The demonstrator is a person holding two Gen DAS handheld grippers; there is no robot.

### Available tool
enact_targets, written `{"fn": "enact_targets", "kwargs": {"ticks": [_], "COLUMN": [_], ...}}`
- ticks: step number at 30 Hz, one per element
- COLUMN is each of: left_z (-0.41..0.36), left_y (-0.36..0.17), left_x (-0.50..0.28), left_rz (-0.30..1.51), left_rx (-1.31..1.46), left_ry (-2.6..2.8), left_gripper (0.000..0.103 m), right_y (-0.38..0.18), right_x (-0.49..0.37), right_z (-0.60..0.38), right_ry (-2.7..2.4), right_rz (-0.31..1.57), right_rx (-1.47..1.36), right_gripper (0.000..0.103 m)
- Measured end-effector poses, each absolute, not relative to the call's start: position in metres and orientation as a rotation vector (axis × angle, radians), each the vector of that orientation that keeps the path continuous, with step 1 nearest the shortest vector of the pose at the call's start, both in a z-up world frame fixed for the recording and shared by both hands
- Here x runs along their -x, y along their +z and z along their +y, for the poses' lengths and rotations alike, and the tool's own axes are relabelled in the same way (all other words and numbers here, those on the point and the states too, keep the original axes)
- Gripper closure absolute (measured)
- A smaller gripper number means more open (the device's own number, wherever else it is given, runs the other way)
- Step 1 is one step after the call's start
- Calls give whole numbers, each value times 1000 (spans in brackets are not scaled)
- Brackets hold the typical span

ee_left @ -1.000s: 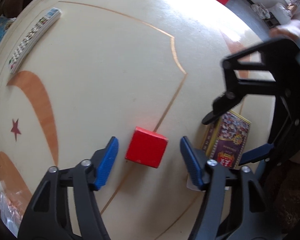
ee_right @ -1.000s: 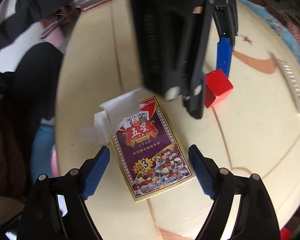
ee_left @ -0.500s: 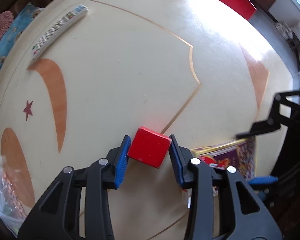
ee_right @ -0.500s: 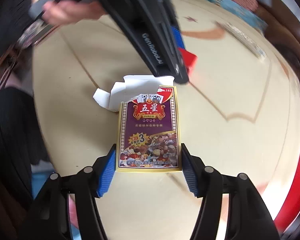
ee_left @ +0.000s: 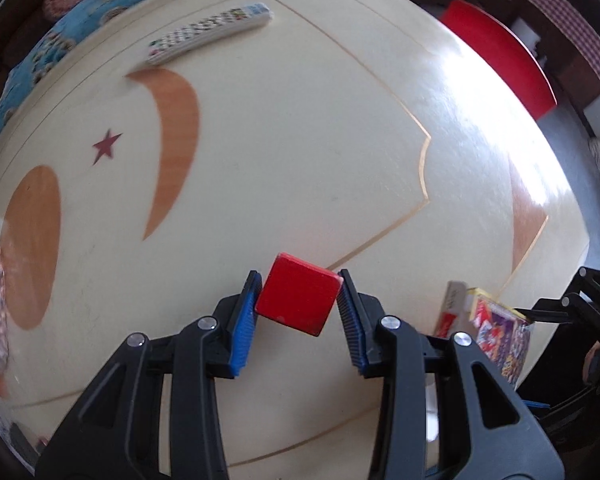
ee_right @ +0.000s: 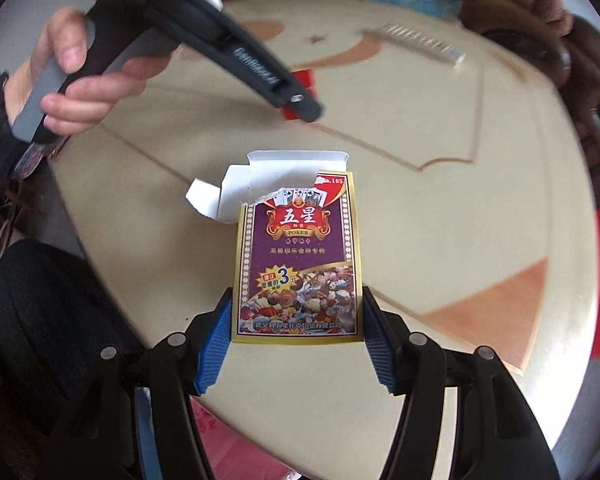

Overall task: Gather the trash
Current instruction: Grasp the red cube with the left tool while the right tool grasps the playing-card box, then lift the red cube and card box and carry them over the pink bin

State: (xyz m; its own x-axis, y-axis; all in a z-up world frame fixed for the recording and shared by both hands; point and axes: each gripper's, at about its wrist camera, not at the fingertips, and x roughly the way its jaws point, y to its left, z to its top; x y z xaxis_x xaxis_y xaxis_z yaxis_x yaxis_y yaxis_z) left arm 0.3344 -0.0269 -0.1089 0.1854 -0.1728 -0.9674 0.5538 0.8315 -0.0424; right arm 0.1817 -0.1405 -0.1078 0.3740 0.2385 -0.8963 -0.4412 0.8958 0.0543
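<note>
The left gripper (ee_left: pixel 299 312) pinches a small red cube (ee_left: pixel 298 298) above the round cream wooden table (ee_left: pixel 300 160); the right gripper (ee_right: pixel 296 334) clamps a torn-open purple playing-card box (ee_right: pixel 298 256); a white remote control (ee_left: pixel 210 32) lies far across.

Cream round table (ee_left: pixel 300 128) fills the view, inlaid with an orange crescent (ee_left: pixel 172 140) and a maroon star (ee_left: pixel 106 146). Far left, a white remote control (ee_left: pixel 210 32) lies near the edge; blue patterned cushion (ee_left: pixel 60 52) beyond.
</note>
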Motion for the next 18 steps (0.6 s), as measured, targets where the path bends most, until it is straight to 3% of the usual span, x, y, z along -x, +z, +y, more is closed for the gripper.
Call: {"fn": "enact_targets", "kwargs": {"ticks": [18], "left_z": [15], "left_y": [-33], "left_x": [-232], "left_rz": [1046], "left_rx": [-236], "left_ry": [-336], "left_gripper": [64], "right_y": [-9], "right_x": [-128], "right_z": [-164], "right_ry": [262], "right_rz": [798], "right_rx": [66], "right_gripper": [44]}}
